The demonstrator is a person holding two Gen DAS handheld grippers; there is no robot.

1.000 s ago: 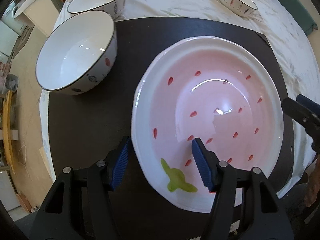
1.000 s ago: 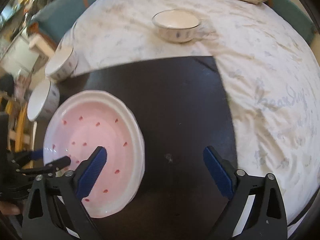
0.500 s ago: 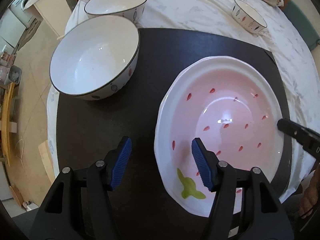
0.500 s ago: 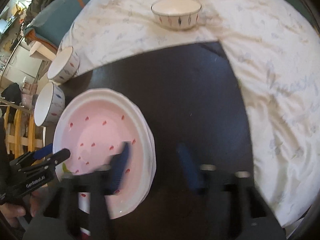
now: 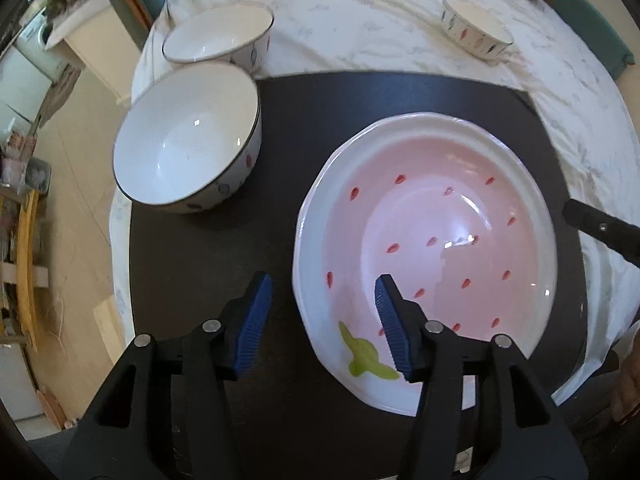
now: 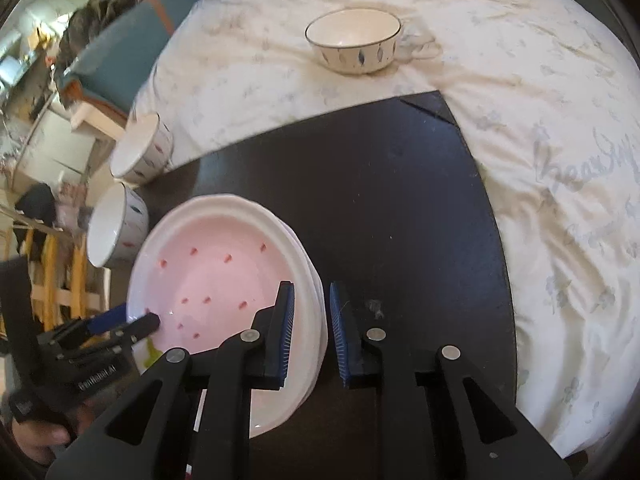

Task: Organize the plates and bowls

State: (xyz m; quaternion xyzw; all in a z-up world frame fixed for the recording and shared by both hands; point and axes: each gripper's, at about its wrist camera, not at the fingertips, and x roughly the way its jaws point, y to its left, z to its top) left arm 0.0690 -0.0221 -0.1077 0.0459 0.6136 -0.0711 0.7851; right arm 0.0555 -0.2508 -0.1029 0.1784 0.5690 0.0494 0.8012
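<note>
The landmark is the pink, white-rimmed ceramic plate with red seed marks and a green leaf (image 5: pixel 436 240), which lies on the dark rectangular mat (image 5: pixel 208 264) spread over the white patterned cloth (image 5: pixel 360 24). In the right wrist view a second white rim shows under the plate's edge, so it appears to sit on another plate of the same kind.

Left gripper (image 5: pixel 322 320): the jaws have just been closing and straddle the plate's near-left rim, one blue pad (image 5: pixel 390 332) above the pink surface and the other outside the rim over the mat. A gap shows between the outer pad and the rim; the pads do not press on it.

Right gripper (image 6: pixel 310 334): the jaws have just been closing and stand narrow across the opposite rim of the plate, one pad (image 6: pixel 285 332) inside the rim and the other outside. Whether the pads press on the rim cannot be told.

Other items, relative to the plate:
- Large white bowl with a dark rim line (image 5: pixel 188 140): to the left, on the edge of the mat.
- Second white bowl of the same pattern (image 5: pixel 220 36): beyond the large bowl, on the cloth, just beside it.
- Small white bowl with leaf marks (image 6: pixel 354 40): well beyond the plate, on the cloth, apart from the mat.
</note>
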